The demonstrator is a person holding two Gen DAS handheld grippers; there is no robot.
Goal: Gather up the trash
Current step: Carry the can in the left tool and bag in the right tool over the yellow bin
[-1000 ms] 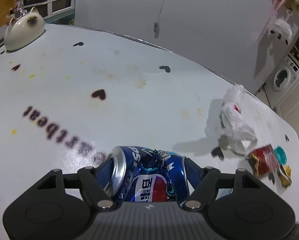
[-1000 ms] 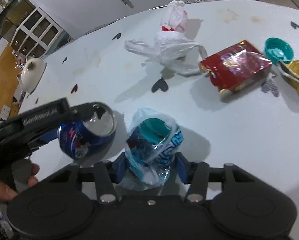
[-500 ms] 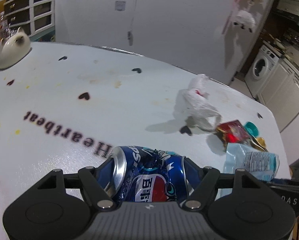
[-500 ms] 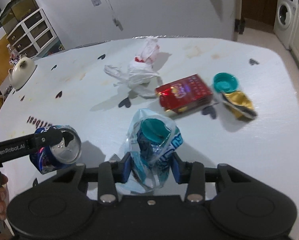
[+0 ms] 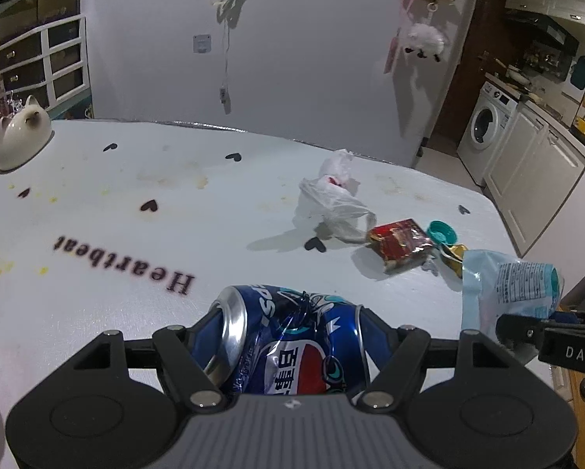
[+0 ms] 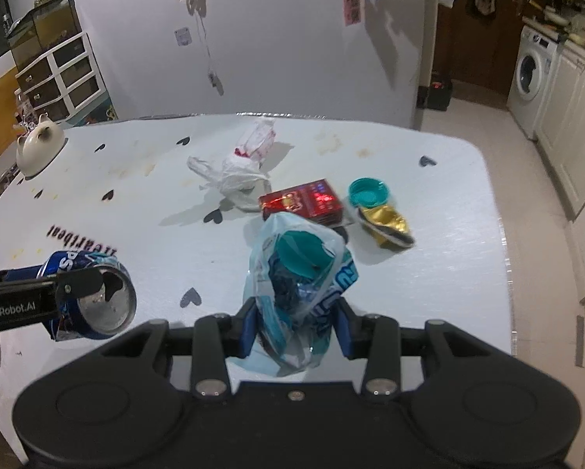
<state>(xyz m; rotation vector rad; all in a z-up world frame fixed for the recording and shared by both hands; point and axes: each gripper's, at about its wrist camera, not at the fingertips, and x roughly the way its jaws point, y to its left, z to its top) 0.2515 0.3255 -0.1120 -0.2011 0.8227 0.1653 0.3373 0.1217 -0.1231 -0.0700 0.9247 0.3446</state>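
The left gripper (image 5: pixel 292 336) was clamped across a dented blue Pepsi can (image 5: pixel 292 346), and the right gripper (image 6: pixel 296 324) had just been closing on a crumpled pale-blue snack bag (image 6: pixel 300 285), its pads pinching the film. Both loads hung clear above the white table (image 6: pixel 448 273). Taking the red wrapper (image 6: pixel 304 204) as the marker: a white plastic bag (image 6: pixel 239 168) lay just behind and left of it, a teal cap (image 6: pixel 368 191) just to its right, and a gold foil wrapper (image 6: pixel 386 224) in front of that cap. A cat-shaped ceramic pot (image 6: pixel 38 148) stood well to its left. To carry well, I judged, both grips should hold firm, especially on the slippery bag, and travel level toward whatever bin waits out of sight.
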